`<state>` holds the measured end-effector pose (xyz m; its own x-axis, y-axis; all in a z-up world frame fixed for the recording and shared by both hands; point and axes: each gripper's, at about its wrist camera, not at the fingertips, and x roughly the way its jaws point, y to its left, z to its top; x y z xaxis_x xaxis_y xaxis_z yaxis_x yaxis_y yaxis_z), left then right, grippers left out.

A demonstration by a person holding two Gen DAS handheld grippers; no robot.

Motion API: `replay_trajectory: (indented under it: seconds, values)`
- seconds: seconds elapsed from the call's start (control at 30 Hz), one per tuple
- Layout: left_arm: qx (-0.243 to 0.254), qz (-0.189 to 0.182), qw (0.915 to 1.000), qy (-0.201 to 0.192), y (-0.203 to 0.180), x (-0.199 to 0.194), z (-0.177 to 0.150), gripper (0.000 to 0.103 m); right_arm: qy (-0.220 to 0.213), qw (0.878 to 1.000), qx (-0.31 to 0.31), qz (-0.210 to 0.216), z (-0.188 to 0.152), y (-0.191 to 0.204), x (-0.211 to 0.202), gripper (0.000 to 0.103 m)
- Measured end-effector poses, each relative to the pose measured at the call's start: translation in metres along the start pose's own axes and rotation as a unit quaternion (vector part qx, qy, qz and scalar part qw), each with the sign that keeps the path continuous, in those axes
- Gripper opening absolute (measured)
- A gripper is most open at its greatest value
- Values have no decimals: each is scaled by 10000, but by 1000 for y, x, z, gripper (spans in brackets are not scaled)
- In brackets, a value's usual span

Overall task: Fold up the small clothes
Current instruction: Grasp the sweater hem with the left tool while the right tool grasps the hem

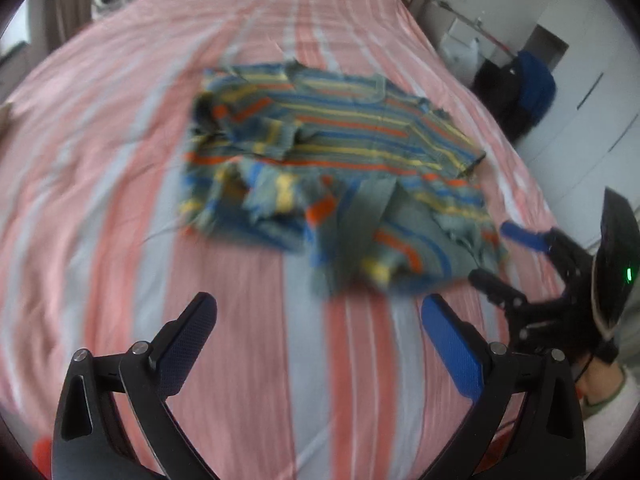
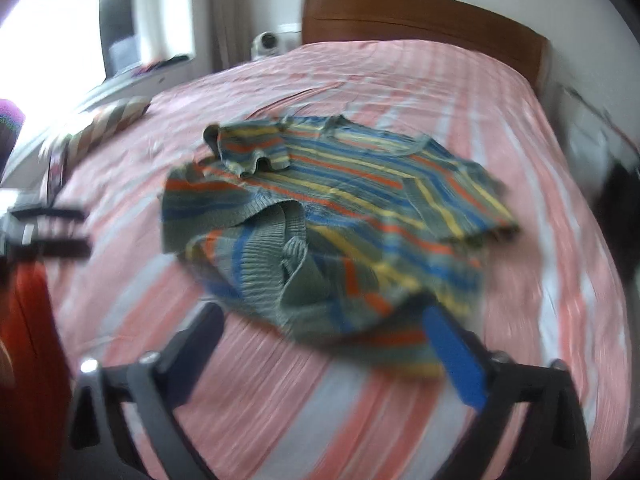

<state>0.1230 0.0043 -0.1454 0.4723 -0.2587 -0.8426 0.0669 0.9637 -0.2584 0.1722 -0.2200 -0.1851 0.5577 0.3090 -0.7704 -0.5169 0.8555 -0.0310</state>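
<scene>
Garment: I see a striped knit sweater (image 1: 336, 152) lying crumpled near the middle of the bed, bands of blue, orange and yellow on grey-green, its near hem bunched and one sleeve folded over the body.
Bed: pink-and-white striped sheet (image 1: 120, 160), with a wooden headboard (image 2: 420, 16) at the far end.
Left tongs (image 1: 320, 312): released, jaws spread wide over bare sheet just short of the sweater's near edge, nothing between them.
Right tongs (image 2: 324, 316): released, jaws apart at the sweater's near hem; the blue pad (image 2: 452, 356) sits beside or under the cloth edge, and blur keeps me from telling whether it touches.
Right hand: in the left view I see its tongs beside the sweater's right corner.
</scene>
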Motion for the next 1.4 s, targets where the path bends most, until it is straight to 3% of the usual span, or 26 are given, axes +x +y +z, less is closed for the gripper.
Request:
replay_trajectory:
  seconds: [0.03,0.1,0.13,0.17,0.2,0.27,0.4,0.5,0.63,0.67,0.73,0.77,0.8,0.87,0.93,1.0,1.03,1.07,1.1,1.2,1.27,1.33,1.4]
  values:
    - [-42,-21,10000,65,1,11,5,92,93,9999,-73,26,1,-2,9,71]
    - [-197,-218,9992,288,6,32,14,49,257,9991,-38,339,2,-7,20,34]
    - [-290,-401,9977,453,8,40,14,5,270,9984,-14,502,2,-9,21,22]
    - [-367,-525,9965,530,10,41,14,4,268,9974,-27,665,1,-8,17,8]
    - [-410,-562,9966,430,11,34,10,3,236,9972,-109,695,-1,-6,9,4]
    - [-290,-728,9965,286,14,11,0,2,198,9964,-168,807,-7,0,-11,3]
    - [-97,-1114,9929,406,29,-47,-39,2,119,9940,-439,997,-29,14,-70,3]
    - [190,-1012,9924,677,38,-74,-78,2,345,9910,-727,1073,-60,29,-107,3]
    - [236,-503,9941,933,57,-61,-110,2,852,9891,-603,1037,-101,36,-111,3]
    - [174,-466,9944,936,61,-56,-111,3,933,9899,-416,980,-111,33,-105,8]
    - [48,-539,9944,910,70,-52,-111,5,988,9899,102,1016,-120,19,-96,30]
    - [-28,-577,9945,878,73,-51,-111,9,952,9887,382,1093,-121,12,-93,48]
    - [-118,-653,9944,819,77,-53,-112,13,794,9846,892,1276,-125,-1,-91,54]
    - [-230,-786,9941,705,83,-54,-114,53,669,9699,1714,1593,-130,-22,-86,54]
    - [-301,-765,9951,543,83,-53,-111,66,798,9558,2255,1711,-140,-35,-74,54]
    - [-263,-811,9945,605,77,-42,-108,60,964,9448,2482,1909,-146,-34,-60,54]
    - [-233,-811,9940,698,72,-34,-108,27,1005,9422,2488,2006,-147,-32,-55,52]
    - [-156,-717,9935,874,67,-24,-107,6,1085,9402,2441,2112,-147,-27,-46,36]
    - [-89,-543,9938,967,63,-19,-107,3,1153,9441,2351,2002,-146,-21,-39,3]
    - [-69,-442,9953,858,65,-40,-108,3,1231,9423,2518,1832,-144,-33,-47,4]
    - [-47,-326,9964,778,71,-61,-110,2,1267,9495,2348,1650,-144,-42,-73,4]
    - [-21,-274,9963,819,73,-66,-111,2,1386,9565,2206,1312,-148,-52,-101,4]
    - [135,-154,9949,991,68,-59,-115,1,1544,9547,2288,1116,-153,-62,-112,4]
